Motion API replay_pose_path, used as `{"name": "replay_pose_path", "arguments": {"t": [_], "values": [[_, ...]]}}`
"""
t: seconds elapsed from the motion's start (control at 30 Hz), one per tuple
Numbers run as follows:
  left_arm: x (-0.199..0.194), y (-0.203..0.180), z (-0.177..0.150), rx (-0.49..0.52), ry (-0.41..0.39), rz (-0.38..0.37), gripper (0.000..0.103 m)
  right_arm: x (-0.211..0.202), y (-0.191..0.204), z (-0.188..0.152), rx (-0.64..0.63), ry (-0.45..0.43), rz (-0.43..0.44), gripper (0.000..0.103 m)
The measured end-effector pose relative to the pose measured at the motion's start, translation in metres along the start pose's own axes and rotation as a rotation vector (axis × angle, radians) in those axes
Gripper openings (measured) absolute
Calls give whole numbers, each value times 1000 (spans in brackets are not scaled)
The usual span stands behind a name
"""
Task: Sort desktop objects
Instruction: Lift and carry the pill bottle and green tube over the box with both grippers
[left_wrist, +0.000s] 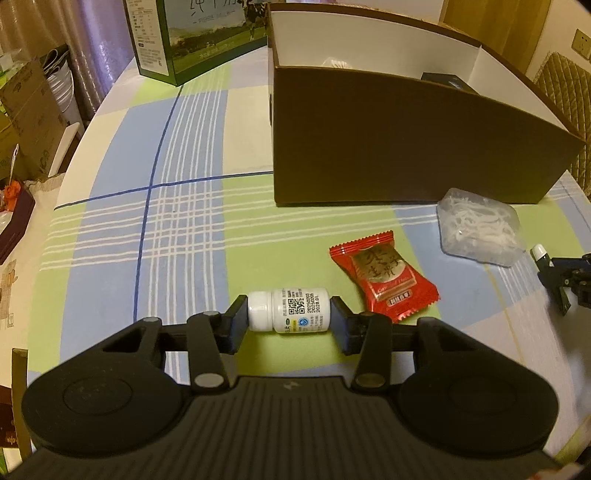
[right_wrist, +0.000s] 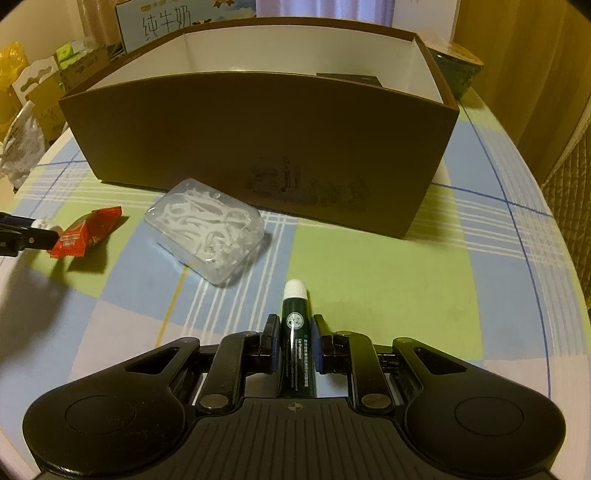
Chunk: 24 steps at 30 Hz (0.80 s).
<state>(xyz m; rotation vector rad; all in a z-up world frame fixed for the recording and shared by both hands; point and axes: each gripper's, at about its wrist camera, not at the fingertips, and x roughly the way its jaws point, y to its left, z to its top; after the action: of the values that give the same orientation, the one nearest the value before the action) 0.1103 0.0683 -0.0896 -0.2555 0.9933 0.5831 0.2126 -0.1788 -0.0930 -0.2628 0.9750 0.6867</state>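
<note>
While a white bottle (left_wrist: 289, 311) is clamped by the left gripper (left_wrist: 289, 319), counter (left_wrist: 184, 229) lies open leftward.
A green tube (right_wrist: 294, 343) is pinched in the right gripper (right_wrist: 294, 341); box (right_wrist: 258, 147) contents are mostly hidden.

2 wrist fisheyes angled steeply down, close over table (left_wrist: 110, 221), both facing brown box (left_wrist: 406, 147), sharing red packet (left_wrist: 384, 277)
</note>
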Motion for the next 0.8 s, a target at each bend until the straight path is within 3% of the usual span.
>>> {"name": "replay_pose_path", "arguments": {"t": [0.23,0.5,0.8], "values": [[-7,-2,-4,-1,-2,4,41,3,5,1,-36,-6,-18,14],[-23,-7,-4,6,-18,-1,41,-10,10,-7,-23,-18,43,14],[-45,-23,5,36,-65,-33,41,-37,14,8,23,-96,111,14]]}}
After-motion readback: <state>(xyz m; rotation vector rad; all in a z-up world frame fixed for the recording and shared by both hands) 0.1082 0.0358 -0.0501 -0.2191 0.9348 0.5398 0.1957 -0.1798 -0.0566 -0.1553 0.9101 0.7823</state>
